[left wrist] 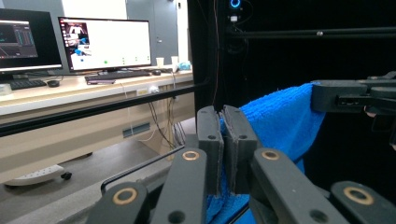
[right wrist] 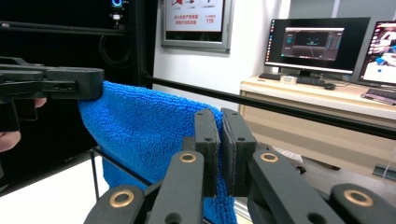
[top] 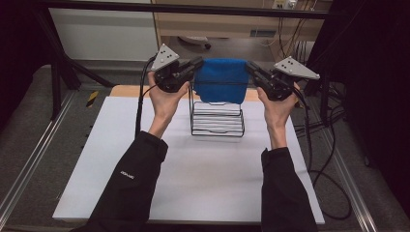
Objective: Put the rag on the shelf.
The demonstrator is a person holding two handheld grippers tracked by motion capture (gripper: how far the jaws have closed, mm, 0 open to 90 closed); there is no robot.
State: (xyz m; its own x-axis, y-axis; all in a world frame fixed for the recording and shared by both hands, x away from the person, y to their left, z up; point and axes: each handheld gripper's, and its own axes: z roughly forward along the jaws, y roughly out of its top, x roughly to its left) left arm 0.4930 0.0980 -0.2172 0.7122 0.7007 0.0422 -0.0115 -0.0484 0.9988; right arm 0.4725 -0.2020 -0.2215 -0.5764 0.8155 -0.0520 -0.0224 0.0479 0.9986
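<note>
Both tools clenched on blue towel (top: 221,79) — my left tool (top: 197,65) and right tool (top: 251,67) each pinch a top corner, above wire rack (top: 216,121) near tabletop's (top: 193,179) far edge.

I see a bright blue towel (top: 221,79), plain and fuzzy, upper centre of my high view. Under it stands a black wire rack (top: 216,121). My left gripper (top: 199,63) and right gripper (top: 249,66) are both black, each topped by a grey plate with dark dots. The table (top: 193,179) is plain white, with a tan wood strip along its far edge. The sleeves (top: 130,188) at the bottom are black, with small white lettering on the left one.
</note>
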